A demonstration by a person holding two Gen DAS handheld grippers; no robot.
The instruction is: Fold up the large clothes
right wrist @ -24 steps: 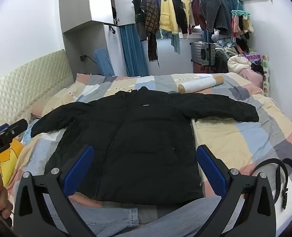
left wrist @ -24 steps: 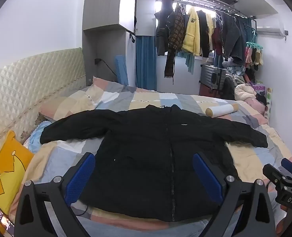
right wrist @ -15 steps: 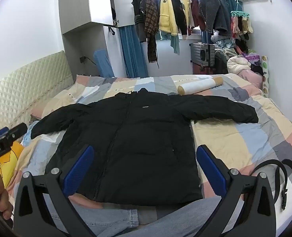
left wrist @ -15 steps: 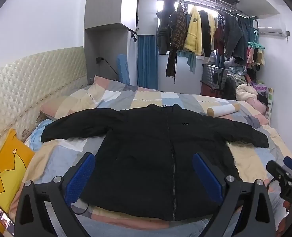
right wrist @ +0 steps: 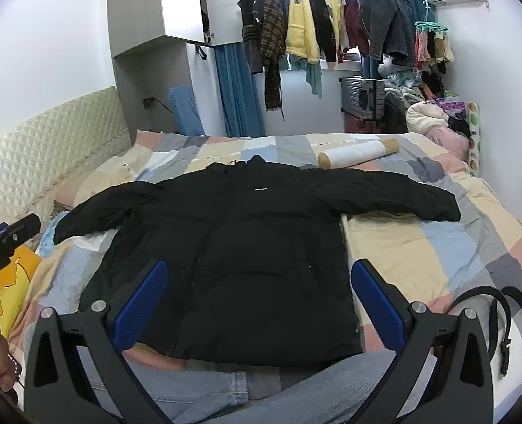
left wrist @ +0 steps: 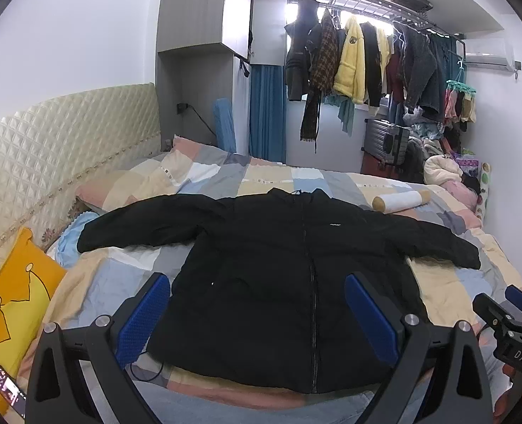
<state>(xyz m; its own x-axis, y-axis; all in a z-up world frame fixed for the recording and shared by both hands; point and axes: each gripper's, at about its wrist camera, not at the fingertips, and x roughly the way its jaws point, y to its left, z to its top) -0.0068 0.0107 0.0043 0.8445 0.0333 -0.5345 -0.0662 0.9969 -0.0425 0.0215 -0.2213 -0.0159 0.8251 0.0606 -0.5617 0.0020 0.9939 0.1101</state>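
A large black puffer jacket [left wrist: 289, 265] lies flat and front up on the patchwork bed [left wrist: 119, 275], zipped, with both sleeves spread out sideways. It also shows in the right wrist view [right wrist: 254, 247]. My left gripper [left wrist: 257, 304] is open and empty, held above the jacket's hem. My right gripper [right wrist: 257, 293] is open and empty, also above the hem. The right gripper shows at the right edge of the left wrist view [left wrist: 508, 321]. The left gripper shows at the left edge of the right wrist view [right wrist: 6, 240].
A white roll [right wrist: 358, 153] lies beyond the jacket's right shoulder. A yellow cushion [left wrist: 10, 304] and a phone [left wrist: 8, 390] lie at the left. A black belt [right wrist: 501, 318] lies at the right. Jeans [right wrist: 243, 388] lie under the hem. Hung clothes [left wrist: 349, 60] are behind.
Both grippers have drifted slightly, the views tilting a little upward. The jacket has not moved and both grippers stay open.
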